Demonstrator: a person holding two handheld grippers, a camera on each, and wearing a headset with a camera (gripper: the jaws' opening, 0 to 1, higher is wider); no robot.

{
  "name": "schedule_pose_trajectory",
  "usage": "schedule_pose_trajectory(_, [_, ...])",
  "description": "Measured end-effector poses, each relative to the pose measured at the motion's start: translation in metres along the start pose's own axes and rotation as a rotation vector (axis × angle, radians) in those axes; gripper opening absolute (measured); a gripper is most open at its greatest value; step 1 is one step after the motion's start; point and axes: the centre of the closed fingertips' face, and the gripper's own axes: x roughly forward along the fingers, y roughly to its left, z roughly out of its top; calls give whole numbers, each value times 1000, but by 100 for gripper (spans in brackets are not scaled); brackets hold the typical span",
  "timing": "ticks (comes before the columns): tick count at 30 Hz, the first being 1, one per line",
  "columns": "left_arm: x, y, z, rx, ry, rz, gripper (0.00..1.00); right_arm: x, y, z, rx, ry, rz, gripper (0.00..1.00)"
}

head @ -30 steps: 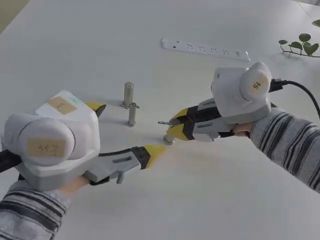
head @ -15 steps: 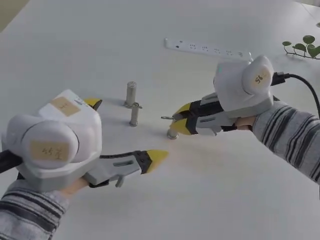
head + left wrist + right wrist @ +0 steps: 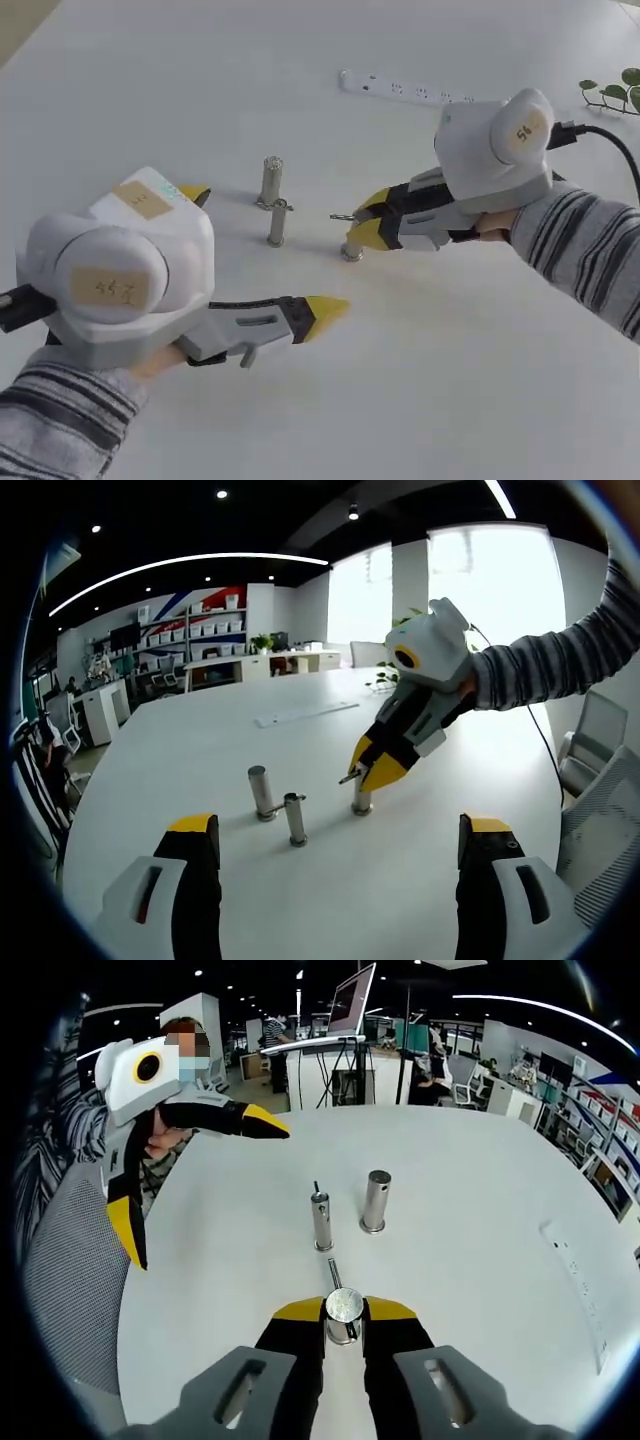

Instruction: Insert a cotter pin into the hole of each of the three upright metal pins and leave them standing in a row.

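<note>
Insertion at the third pin [image 3: 351, 250], which stands on the surface beside the middle pin [image 3: 278, 224]. The right tongs [image 3: 362, 222], apparently clenched on a cotter pin [image 3: 340, 216] (the grip is poorly resolved), hang just above the third pin, with the cotter's tip pointing toward the middle pin. Level the tip with the cross-hole and push straight, without tipping the pin. The left tongs [image 3: 338, 828] are released and well apart from the middle pin.
</note>
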Motion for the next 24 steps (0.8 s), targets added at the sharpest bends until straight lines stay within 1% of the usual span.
schedule_pose_trajectory(4, [0, 1, -1, 4, 6, 1, 99, 0, -1, -1, 8, 2, 2, 8])
schedule_pose_trajectory(7, [0, -1, 0, 12, 2, -5, 99, 1, -1, -1, 11, 3, 4, 8])
schedule_pose_trajectory(8, [0, -1, 0, 12, 2, -7, 99, 0, -1, -1, 9, 5, 5, 8])
schedule_pose_trajectory(10, [0, -3, 1, 17, -2, -10, 99, 0, 0, -2, -17, 12, 8, 8])
schedule_pose_trajectory(12, [0, -4, 1, 21, -2, -17, 99, 0, 0, -2, 5, 12, 7, 8])
schedule_pose_trajectory(15, [0, -7, 1, 19, 1, -30, 99, 0, 1, -2, -18, 17, 1, 9])
schedule_pose_trajectory(21, [0, -8, -1, 21, 9, -32, 99, 0, 1, -2, -6, 16, -1, 9])
schedule_pose_trajectory(24, [1, -8, -3, 21, 16, -31, 99, 1, -3, -3, -12, 21, -6, 9])
